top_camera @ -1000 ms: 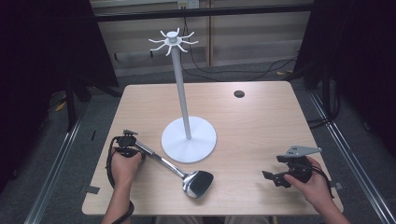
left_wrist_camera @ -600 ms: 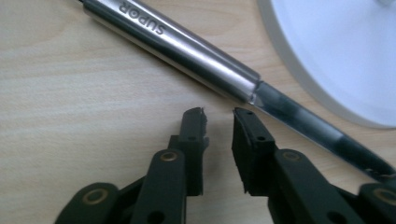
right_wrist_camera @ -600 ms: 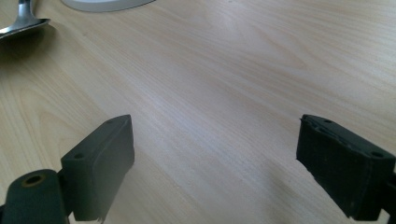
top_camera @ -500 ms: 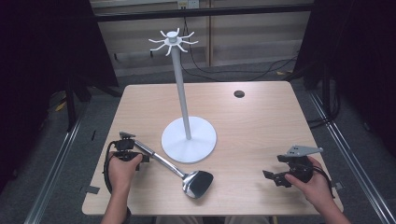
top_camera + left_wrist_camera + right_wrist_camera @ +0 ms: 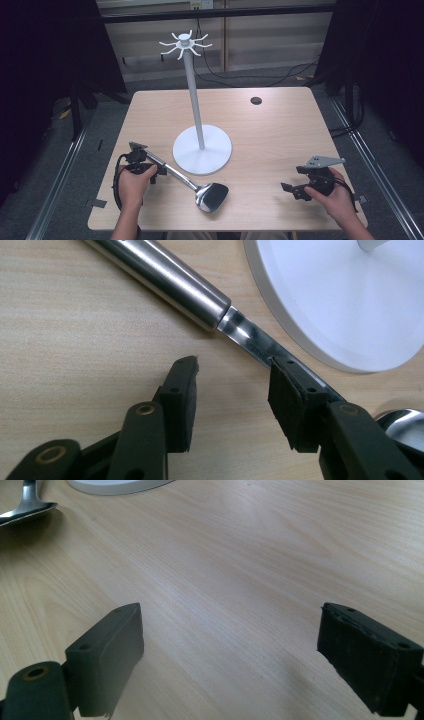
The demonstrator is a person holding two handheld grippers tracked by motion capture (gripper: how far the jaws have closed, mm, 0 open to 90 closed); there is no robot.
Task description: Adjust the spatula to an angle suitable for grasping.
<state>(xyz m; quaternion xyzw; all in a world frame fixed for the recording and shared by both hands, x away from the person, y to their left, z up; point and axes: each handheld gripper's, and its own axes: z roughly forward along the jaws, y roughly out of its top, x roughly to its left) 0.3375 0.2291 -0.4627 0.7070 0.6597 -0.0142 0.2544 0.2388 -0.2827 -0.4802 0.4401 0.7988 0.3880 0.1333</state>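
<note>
Ladle (image 5: 200, 187) lies on table (image 5: 280, 130) beside stand base (image 5: 216, 155), left claw (image 5: 231, 390) just opened.

Pale, light-brown wood grain is shown across the table (image 5: 280, 135), with a small black round spot (image 5: 256, 100) set toward two o'clock. A plain white is seen on the stand (image 5: 202, 150), from its round base up the pole to the spoked top at twelve o'clock. Polished silver steel is shown by the ladle (image 5: 192, 183) at seven o'clock, its handle brushed and its bowl darkly reflective. Matt black is seen on the left gripper (image 5: 232, 392), with brass-coloured rivets. The right gripper (image 5: 230, 655) is likewise black, and a grey plate is carried on its top.
</note>
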